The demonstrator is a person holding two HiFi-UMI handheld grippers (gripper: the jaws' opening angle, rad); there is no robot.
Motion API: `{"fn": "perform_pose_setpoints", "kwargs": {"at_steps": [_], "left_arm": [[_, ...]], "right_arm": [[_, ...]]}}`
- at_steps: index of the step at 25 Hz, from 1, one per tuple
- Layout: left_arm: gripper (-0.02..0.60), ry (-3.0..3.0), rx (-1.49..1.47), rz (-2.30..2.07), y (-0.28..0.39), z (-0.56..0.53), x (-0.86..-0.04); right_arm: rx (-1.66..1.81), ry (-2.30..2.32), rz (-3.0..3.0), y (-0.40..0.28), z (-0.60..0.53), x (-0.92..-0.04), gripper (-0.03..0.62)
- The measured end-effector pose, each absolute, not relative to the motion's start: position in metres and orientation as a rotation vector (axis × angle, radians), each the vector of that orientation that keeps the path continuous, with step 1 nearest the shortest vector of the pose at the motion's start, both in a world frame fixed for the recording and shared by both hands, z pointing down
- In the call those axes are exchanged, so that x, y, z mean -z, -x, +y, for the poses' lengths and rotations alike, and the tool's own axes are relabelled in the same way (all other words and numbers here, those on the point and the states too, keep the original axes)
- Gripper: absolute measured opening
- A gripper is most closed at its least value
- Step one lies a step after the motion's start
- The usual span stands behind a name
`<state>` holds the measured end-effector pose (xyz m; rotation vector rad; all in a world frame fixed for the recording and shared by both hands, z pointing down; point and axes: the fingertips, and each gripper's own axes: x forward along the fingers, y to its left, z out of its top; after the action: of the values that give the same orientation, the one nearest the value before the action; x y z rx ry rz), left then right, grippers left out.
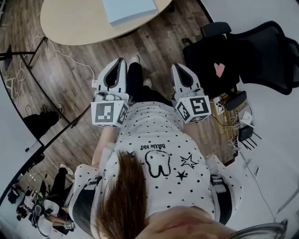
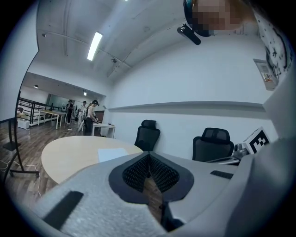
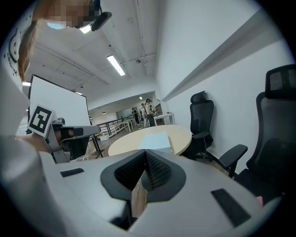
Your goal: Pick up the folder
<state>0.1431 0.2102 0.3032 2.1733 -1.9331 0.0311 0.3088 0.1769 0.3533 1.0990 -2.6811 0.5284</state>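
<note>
A pale blue folder (image 1: 129, 10) lies flat on the round light-wood table (image 1: 79, 23) at the top of the head view. It also shows on the table in the left gripper view (image 2: 112, 153) and the right gripper view (image 3: 156, 140). My left gripper (image 1: 120, 62) is held above the wood floor, short of the table, jaws shut and empty. My right gripper (image 1: 179, 68) hangs beside it, also shut with nothing in it. Both point toward the table, with the person's feet between them.
Black office chairs (image 1: 243, 51) stand to the right, near a tangle of cables (image 1: 233, 122) on the floor. A black stand (image 1: 28, 60) and a white cord (image 1: 65, 56) lie to the left. Further chairs (image 2: 147, 135) stand against the wall, and people (image 2: 88, 115) work far off.
</note>
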Motion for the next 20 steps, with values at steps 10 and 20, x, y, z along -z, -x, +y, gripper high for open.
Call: {"fn": "perform_pose_setpoints", "kwargs": {"at_steps": [10, 20], "left_arm": [[0.018, -2.148, -0.011, -1.902, -0.099, 0.153, -0.317], [0.018, -2.137, 0.001, -1.92, -0.024, 0.089, -0.317]], "right_arm": [[-0.534, -1.086, -2.631, -0.267, 0.125, -0.362, 0.006], [-0.49, -1.08, -2.646, -0.193, 0.049, -0.353, 0.006]]}}
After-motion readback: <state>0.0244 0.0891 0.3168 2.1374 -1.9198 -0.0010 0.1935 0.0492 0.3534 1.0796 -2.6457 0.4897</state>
